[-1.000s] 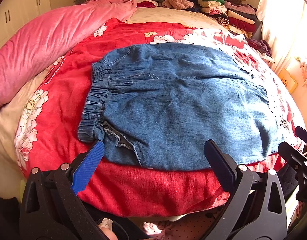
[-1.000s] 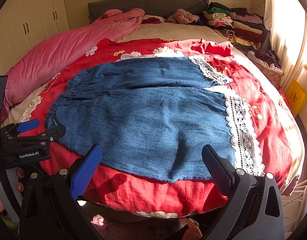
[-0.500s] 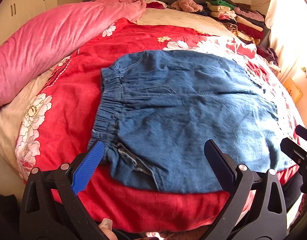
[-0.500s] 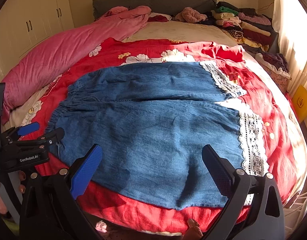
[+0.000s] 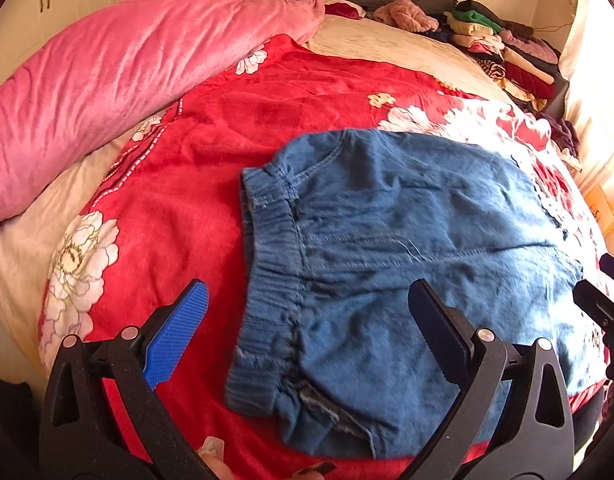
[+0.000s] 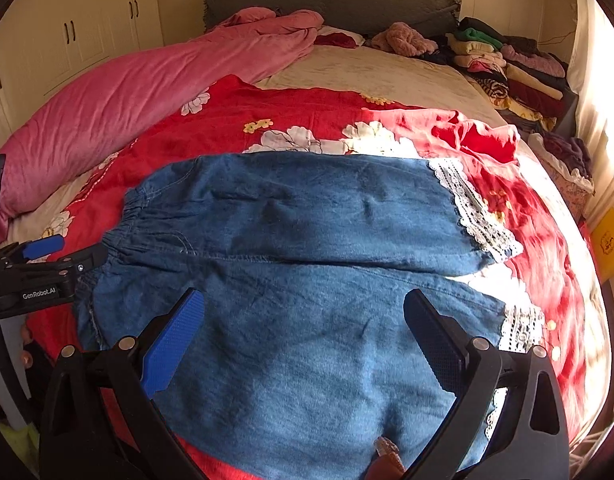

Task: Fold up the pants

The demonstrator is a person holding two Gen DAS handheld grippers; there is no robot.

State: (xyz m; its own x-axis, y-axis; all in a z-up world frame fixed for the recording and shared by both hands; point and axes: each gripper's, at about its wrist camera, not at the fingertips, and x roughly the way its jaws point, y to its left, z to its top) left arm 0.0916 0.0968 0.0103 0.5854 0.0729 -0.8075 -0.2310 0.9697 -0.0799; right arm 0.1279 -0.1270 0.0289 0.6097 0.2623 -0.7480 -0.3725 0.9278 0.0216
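Now both grippers have come closer over the pants (image 6: 307,280), which lie flat on the red blanket (image 5: 211,184), waistband (image 5: 271,276) on the left, lace hems (image 6: 479,216) on the right. The left gripper (image 5: 307,320) has moved toward the waistband and the right gripper (image 6: 303,320) over the near leg; both stand wide open and hold nothing, so the first grasp seems near. The near edge of the pants is partly hidden behind the grippers.

Left claw (image 5: 307,332) and right claw (image 6: 303,336), both gaping, empty.
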